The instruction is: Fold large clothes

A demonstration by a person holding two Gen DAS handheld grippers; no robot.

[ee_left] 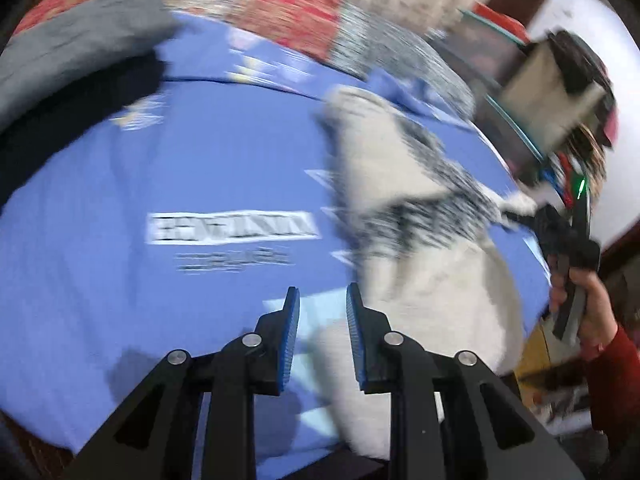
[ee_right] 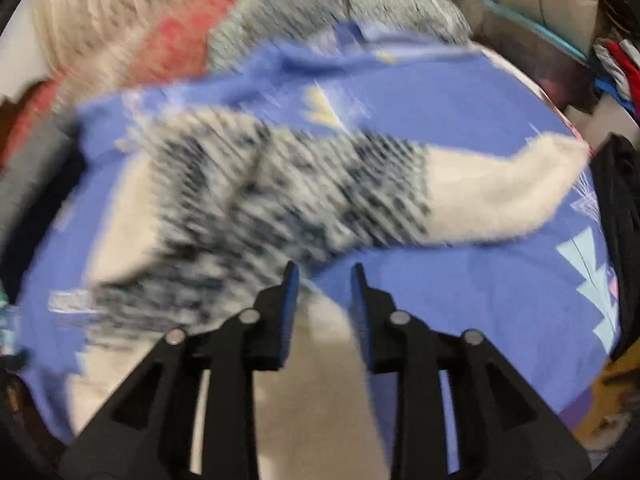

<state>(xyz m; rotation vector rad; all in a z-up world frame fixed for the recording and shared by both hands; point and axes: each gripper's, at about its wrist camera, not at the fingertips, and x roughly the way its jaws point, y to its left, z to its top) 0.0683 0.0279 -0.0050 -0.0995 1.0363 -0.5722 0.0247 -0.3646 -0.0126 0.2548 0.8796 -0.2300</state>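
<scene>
A cream sweater with a black-and-white patterned band (ee_left: 404,184) lies crumpled on a blue sheet (ee_left: 180,168). It also shows in the right wrist view (ee_right: 280,200), with one sleeve (ee_right: 508,196) stretched to the right. My left gripper (ee_left: 322,300) is open just above the sheet, with the sweater's cream hem by its right finger. My right gripper (ee_right: 325,276) is open, with cream fabric lying between and below its fingers. In the left wrist view the right gripper (ee_left: 560,236) is at the far right, at the sweater's edge. Both views are motion-blurred.
A grey and black garment (ee_left: 76,64) lies at the sheet's far left. A red and grey patterned blanket (ee_left: 296,12) lies behind. Cluttered shelves and a box (ee_left: 556,92) stand to the right. Dark clothing (ee_right: 616,184) hangs at the right edge.
</scene>
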